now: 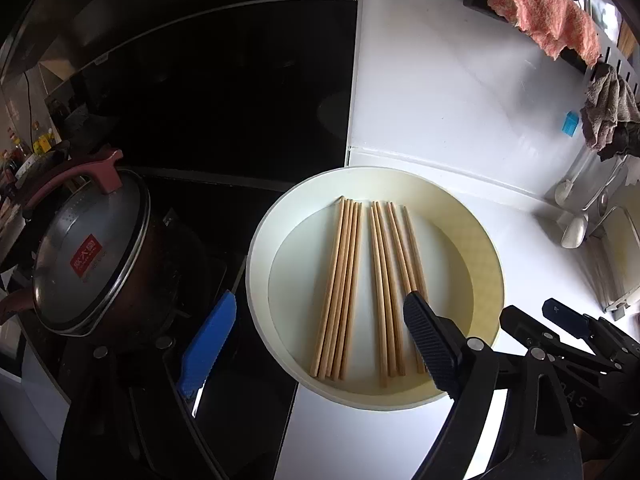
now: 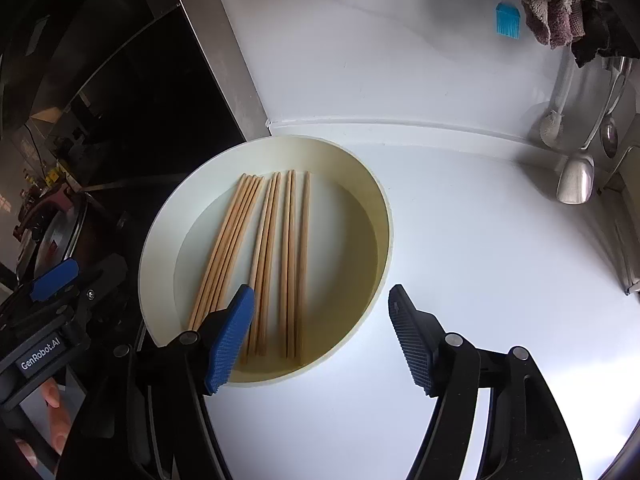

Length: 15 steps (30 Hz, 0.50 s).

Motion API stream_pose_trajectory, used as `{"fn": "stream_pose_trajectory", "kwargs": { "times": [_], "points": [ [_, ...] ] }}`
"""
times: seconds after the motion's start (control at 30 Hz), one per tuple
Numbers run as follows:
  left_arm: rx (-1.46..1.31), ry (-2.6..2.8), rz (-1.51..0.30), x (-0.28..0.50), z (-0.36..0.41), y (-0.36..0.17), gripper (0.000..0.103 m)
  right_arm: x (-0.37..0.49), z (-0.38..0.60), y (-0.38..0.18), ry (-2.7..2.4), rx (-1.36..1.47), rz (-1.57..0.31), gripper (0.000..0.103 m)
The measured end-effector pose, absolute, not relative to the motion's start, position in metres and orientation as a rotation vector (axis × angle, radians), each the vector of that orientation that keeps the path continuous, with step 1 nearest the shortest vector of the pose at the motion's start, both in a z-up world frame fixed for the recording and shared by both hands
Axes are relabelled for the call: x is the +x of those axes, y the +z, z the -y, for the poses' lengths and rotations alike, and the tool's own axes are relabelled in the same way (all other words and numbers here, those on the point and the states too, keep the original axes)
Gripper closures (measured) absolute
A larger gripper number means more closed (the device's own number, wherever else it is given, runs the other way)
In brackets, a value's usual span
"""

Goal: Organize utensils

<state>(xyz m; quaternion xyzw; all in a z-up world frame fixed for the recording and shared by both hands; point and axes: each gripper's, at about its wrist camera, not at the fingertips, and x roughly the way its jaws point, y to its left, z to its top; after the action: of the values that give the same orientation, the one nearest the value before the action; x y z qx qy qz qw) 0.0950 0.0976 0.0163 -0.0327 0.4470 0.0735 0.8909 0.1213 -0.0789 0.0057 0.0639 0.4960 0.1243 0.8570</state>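
Several wooden chopsticks point(image 1: 340, 288) lie side by side in a round cream tray point(image 1: 260, 248) on the white counter; they also show in the right wrist view point(image 2: 288, 264), in the tray point(image 2: 160, 236). My left gripper point(image 1: 312, 344) is open and empty, its blue finger over the stove edge and its black finger over the chopsticks' near ends. My right gripper point(image 2: 322, 336) is open and empty, just short of the tray's near rim, left finger over the chopstick ends. The other gripper shows at each view's edge: the right point(image 1: 568, 320), the left point(image 2: 56, 280).
A lidded pot point(image 1: 88, 256) sits on the black stove at the left. Ladles and spoons point(image 2: 576, 176) hang at the right wall with cloths point(image 1: 548, 12) above. A blue brush point(image 2: 508, 20) hangs on the white wall.
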Motion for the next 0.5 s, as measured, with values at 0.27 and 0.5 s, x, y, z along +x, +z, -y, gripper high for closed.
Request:
{"fn": "stream_pose_trajectory", "kwargs": {
  "times": [0.27, 0.5],
  "points": [
    [-0.067, 0.161, -0.92, 0.086, -0.095, 0.022, 0.014, 0.12, 0.08, 0.009, 0.264, 0.133, -1.041, 0.036],
    [-0.07, 0.172, -0.92, 0.083, -0.098, 0.024, 0.008, 0.119, 0.082, 0.011, 0.257, 0.136, -1.041, 0.036]
  ]
}}
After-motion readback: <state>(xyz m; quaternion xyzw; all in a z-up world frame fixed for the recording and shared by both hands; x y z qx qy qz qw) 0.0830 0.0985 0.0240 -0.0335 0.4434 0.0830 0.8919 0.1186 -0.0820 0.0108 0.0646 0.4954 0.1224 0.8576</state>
